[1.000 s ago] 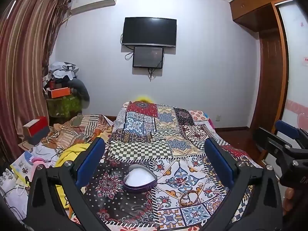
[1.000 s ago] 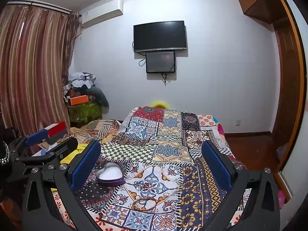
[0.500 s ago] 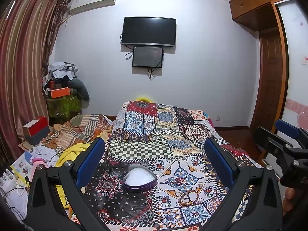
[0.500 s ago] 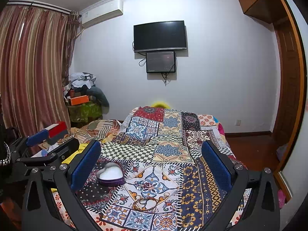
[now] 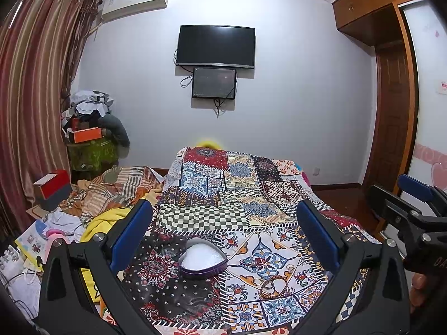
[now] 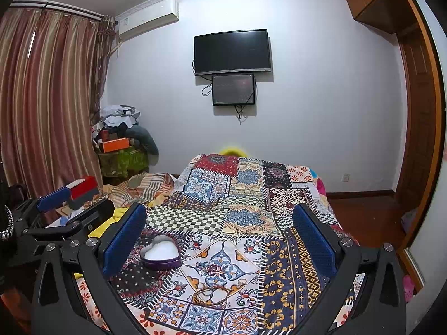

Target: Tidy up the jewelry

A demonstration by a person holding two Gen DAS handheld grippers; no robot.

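Both claws, left claw (image 5: 223, 234) and right claw (image 6: 219, 237), spread wide, empty, above bed (image 6: 282, 262). Bracelets (image 6: 210, 293) lie near heart box (image 6: 161, 252). Risk: thin bracelets slipping, quilt snagging.

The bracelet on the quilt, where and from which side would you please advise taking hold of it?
Grip the bracelet across its near rim, coming straight down from above with the right hand-held gripper, probably one finger inside the loop. It lies flat as a thin ring on the quilt, so a sideways approach has little to catch.
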